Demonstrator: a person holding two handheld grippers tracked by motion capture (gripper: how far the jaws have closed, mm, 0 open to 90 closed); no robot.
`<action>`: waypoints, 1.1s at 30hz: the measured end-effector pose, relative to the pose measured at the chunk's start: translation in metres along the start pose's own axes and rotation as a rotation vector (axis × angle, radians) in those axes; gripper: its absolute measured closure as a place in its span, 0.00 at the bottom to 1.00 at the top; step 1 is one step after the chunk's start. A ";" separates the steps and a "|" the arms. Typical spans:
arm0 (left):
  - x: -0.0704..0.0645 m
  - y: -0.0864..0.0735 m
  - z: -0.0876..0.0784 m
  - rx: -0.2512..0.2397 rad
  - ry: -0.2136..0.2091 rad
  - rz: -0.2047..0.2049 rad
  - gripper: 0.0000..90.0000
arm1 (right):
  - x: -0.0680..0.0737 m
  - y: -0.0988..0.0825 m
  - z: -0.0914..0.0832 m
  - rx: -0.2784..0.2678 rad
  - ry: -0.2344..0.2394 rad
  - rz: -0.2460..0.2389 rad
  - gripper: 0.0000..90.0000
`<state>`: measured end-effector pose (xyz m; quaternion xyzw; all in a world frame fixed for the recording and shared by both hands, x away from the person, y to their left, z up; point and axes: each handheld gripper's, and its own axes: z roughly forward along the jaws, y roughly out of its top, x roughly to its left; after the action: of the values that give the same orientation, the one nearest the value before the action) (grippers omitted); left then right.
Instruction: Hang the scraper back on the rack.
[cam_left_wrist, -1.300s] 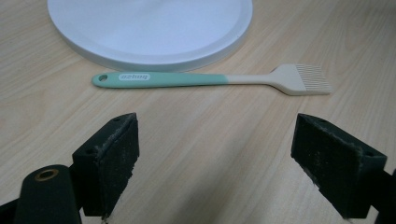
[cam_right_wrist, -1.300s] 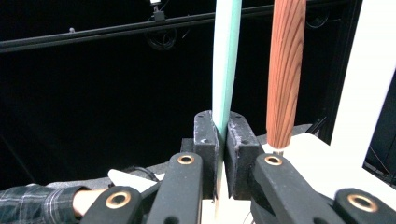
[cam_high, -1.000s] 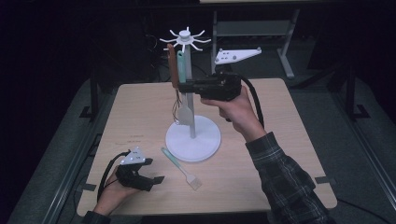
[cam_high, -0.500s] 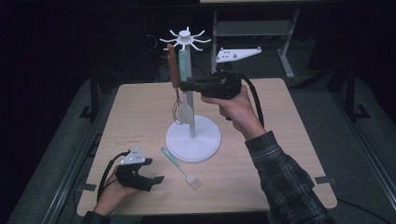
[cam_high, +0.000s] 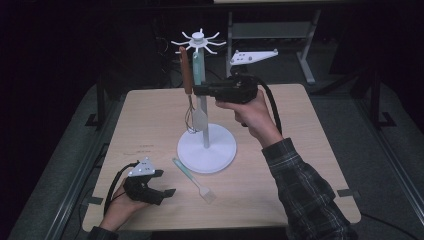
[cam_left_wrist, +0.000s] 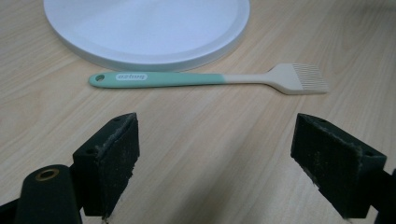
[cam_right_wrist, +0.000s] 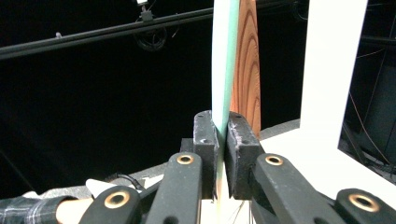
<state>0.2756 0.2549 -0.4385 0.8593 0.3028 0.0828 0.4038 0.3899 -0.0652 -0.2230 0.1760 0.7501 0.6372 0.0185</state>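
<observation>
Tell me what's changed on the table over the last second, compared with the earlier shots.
Very little. The right gripper, shut on the teal-handled spatula by the white rack, has eased slightly higher along the pole, the spatula coming with it. The wooden-handled whisk stays hanging on the rack. The left gripper rests open at the near left of the table, and the teal brush lies untouched beside the rack's base.

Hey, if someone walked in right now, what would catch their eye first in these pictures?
Probably the white utensil stand in the middle of the table, where the right gripper is clamped on a mint-green spatula hanging beside a wooden-handled whisk. Next, the green pastry brush lying flat by the stand's base, just ahead of the open left gripper at the near left edge.
</observation>
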 end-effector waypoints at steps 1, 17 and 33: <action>0.000 0.000 0.000 -0.003 -0.003 0.003 0.17 | 0.000 0.000 0.000 0.003 -0.006 -0.008 0.93; -0.001 0.000 0.000 -0.008 -0.045 0.007 0.21 | 0.006 -0.012 -0.015 0.086 -0.141 -0.057 0.43; -0.003 0.005 -0.005 -0.020 -0.148 -0.080 0.58 | 0.019 -0.080 -0.056 0.171 -0.261 -0.068 0.29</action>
<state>0.2732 0.2538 -0.4309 0.8462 0.3056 0.0060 0.4365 0.3383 -0.1229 -0.2858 0.2329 0.7983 0.5418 0.1221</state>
